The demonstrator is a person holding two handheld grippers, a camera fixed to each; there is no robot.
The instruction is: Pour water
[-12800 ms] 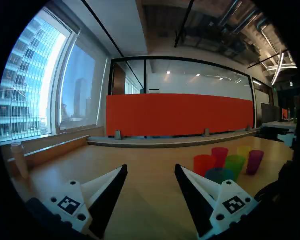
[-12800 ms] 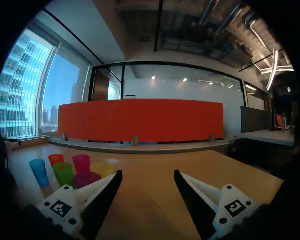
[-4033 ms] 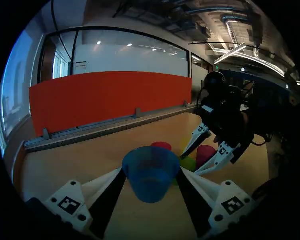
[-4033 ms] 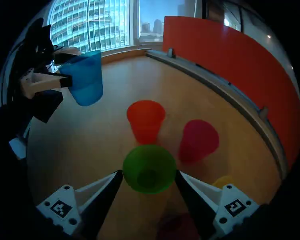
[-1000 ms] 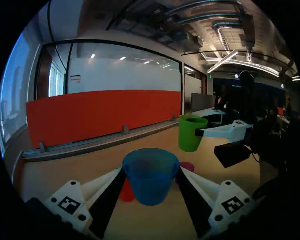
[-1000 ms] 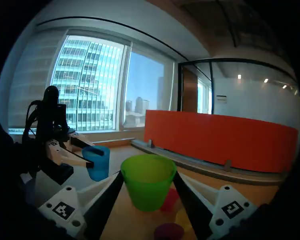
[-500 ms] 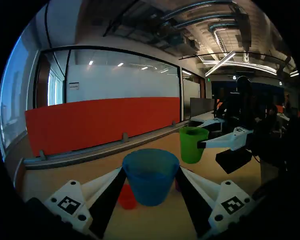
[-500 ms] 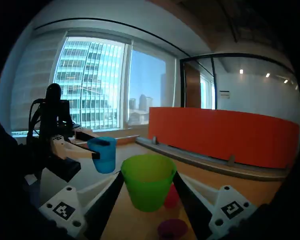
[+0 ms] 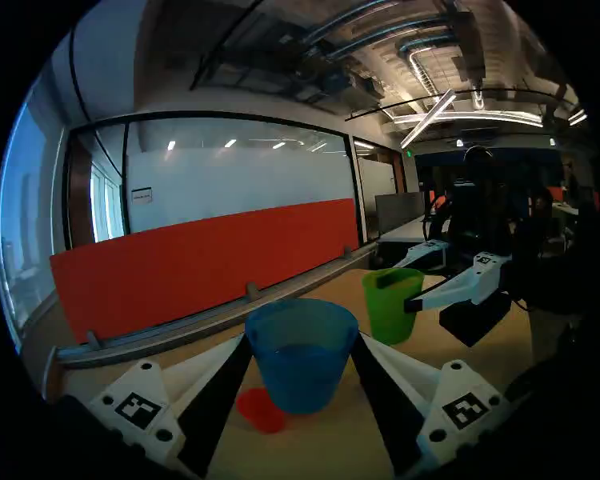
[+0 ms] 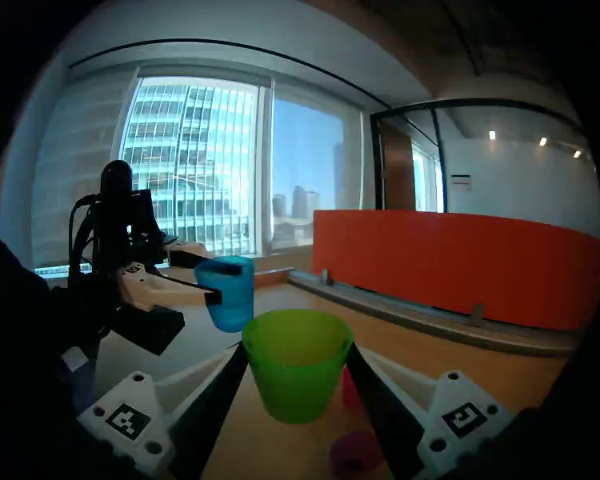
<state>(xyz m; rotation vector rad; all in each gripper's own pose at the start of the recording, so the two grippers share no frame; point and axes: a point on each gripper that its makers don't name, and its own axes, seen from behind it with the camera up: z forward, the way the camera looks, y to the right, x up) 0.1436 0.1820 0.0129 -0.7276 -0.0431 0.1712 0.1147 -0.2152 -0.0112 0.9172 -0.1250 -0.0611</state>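
Note:
My left gripper (image 9: 301, 338) is shut on a translucent blue cup (image 9: 302, 364), held upright above the table; a liquid line shows through its wall. In the right gripper view the same blue cup (image 10: 228, 293) hangs at the left in that gripper's fingers (image 10: 172, 292). My right gripper (image 10: 295, 350) is shut on an upright green cup (image 10: 296, 380), which looks empty. In the left gripper view the green cup (image 9: 390, 304) sits just right of the blue one, slightly farther off, with the right gripper's fingers (image 9: 456, 290) on it.
Below the held cups lies a wooden table (image 9: 356, 436) with a red cup (image 9: 260, 410), a pink cup (image 10: 350, 390) and a magenta cup (image 10: 354, 454). An orange partition (image 9: 204, 264) runs along the table's far edge. Tall windows (image 10: 196, 172) stand behind the left gripper.
Both grippers have risen with their cups, and the table cups sit lower in view. The blue and green cups have drawn closer together.

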